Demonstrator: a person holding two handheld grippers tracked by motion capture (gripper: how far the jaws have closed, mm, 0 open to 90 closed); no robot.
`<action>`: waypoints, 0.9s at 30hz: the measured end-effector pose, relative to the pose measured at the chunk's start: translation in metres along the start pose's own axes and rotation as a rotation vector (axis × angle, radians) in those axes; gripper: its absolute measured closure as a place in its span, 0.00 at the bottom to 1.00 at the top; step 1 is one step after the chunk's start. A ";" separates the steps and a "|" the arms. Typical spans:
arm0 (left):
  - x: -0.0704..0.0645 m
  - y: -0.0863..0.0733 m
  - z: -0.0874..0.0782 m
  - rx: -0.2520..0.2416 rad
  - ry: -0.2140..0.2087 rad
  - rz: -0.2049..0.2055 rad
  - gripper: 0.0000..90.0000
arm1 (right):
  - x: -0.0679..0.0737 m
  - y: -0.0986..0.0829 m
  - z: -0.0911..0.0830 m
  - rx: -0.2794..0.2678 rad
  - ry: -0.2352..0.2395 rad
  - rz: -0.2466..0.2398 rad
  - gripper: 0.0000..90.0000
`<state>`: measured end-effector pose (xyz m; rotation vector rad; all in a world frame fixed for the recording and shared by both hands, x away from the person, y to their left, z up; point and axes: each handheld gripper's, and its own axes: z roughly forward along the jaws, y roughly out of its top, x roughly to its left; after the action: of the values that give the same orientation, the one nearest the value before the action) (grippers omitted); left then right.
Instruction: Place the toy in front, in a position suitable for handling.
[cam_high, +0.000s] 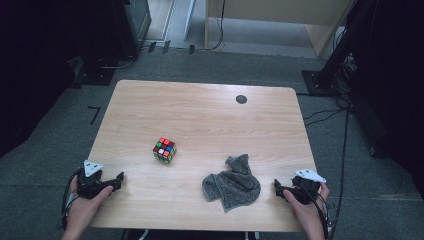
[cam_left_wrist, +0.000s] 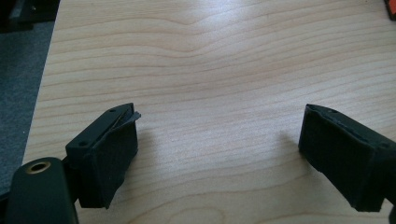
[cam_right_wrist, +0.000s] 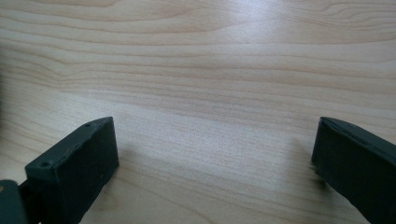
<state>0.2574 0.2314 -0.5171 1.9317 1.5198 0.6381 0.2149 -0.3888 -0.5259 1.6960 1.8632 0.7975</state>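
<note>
- High view sits above the near edge, looking forward and down, far enough to take in the whole table (cam_high: 200, 100).
- Both gripper views hover low and close, facing across bare wood; that tabletop's the shared bit.

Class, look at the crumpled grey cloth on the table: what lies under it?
The grey cloth lies bunched directly on the wooden table, with bare wood showing all around it. Its folds cover whatever might lie beneath, so that cannot be told.
</note>
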 end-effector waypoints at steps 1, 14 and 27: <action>0.000 0.000 0.000 0.000 -0.001 0.001 0.13 | 0.000 0.000 0.000 0.002 -0.002 0.004 0.01; 0.000 0.000 0.001 -0.002 -0.003 0.003 0.13 | 0.025 0.015 -0.023 -0.093 0.053 0.008 0.10; 0.000 0.001 0.001 0.000 -0.008 0.009 0.13 | 0.097 0.024 -0.047 -0.241 0.258 -0.106 0.11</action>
<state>0.2591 0.2314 -0.5172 1.9394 1.5068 0.6335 0.1892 -0.2958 -0.4735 1.3873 1.9134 1.1913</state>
